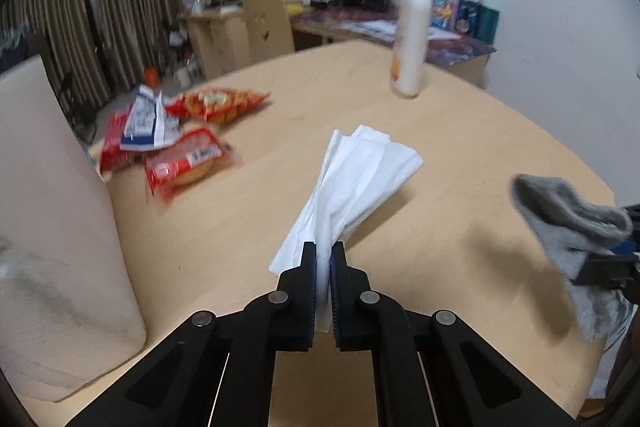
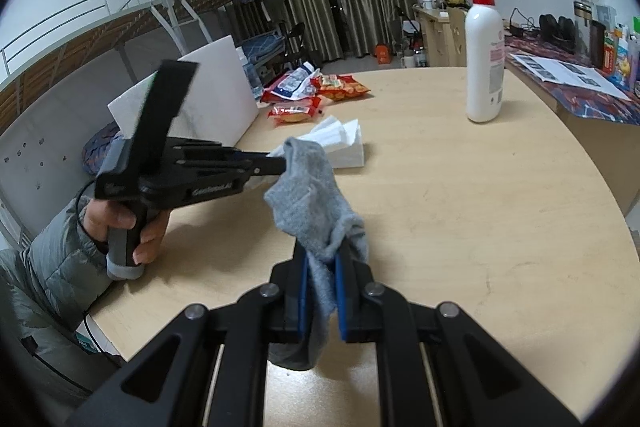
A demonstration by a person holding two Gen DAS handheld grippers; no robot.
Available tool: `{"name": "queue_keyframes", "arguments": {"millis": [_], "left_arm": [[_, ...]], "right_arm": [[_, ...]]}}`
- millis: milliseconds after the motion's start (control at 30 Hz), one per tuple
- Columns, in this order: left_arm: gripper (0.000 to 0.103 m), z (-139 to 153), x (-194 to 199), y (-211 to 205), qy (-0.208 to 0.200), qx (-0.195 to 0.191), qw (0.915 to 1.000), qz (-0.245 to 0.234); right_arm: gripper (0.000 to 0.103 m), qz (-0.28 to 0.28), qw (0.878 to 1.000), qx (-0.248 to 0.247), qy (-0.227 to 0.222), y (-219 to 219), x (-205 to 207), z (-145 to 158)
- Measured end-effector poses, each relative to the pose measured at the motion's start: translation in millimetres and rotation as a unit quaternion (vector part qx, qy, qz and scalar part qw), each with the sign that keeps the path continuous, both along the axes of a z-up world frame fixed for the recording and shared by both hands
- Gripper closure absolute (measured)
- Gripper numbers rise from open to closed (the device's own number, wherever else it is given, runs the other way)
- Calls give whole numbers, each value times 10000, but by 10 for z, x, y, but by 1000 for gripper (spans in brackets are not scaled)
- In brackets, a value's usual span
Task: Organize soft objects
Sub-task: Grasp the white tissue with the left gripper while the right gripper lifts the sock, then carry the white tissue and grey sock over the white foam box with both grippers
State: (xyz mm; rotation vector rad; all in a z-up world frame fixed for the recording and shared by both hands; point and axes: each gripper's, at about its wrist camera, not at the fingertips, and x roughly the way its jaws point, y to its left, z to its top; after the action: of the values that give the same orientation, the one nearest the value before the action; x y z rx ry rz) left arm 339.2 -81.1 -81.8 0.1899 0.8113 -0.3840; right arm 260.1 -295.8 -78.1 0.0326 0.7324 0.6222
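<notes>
My left gripper (image 1: 323, 247) is shut on a white tissue (image 1: 360, 179) and holds it just above the wooden table (image 1: 460, 155). The tissue fans out ahead of the jaws. My right gripper (image 2: 323, 255) is shut on a grey sock (image 2: 310, 195), which stands up out of the jaws and hangs below them. The right wrist view shows the left gripper (image 2: 280, 163) at the left, held by a hand, with the tissue (image 2: 340, 139) partly hidden behind the sock. The left wrist view shows the sock (image 1: 576, 227) at the right edge.
A white lotion bottle with a red pump (image 1: 412, 35) (image 2: 485, 59) stands on the far side of the table. Red snack packets (image 1: 184, 143) (image 2: 316, 91) lie at the far left. A white foam block (image 1: 48, 227) (image 2: 216, 95) stands at the table's left edge.
</notes>
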Motion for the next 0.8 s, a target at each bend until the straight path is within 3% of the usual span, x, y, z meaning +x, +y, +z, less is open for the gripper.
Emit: {"name": "queue_keyframes", "arguments": {"millis": [400, 533, 800], "left_arm": [[96, 390, -336, 84, -558, -332, 9975, 289], [96, 547, -497, 89, -941, -184, 9945, 429], [96, 794, -805, 86, -1238, -307, 9912, 364]], "right_arm": [[88, -99, 9996, 198, -151, -62, -85, 94], [88, -129, 9992, 271, -270, -85, -134, 167], [88, -169, 9976, 389, -551, -113, -260, 356]]}}
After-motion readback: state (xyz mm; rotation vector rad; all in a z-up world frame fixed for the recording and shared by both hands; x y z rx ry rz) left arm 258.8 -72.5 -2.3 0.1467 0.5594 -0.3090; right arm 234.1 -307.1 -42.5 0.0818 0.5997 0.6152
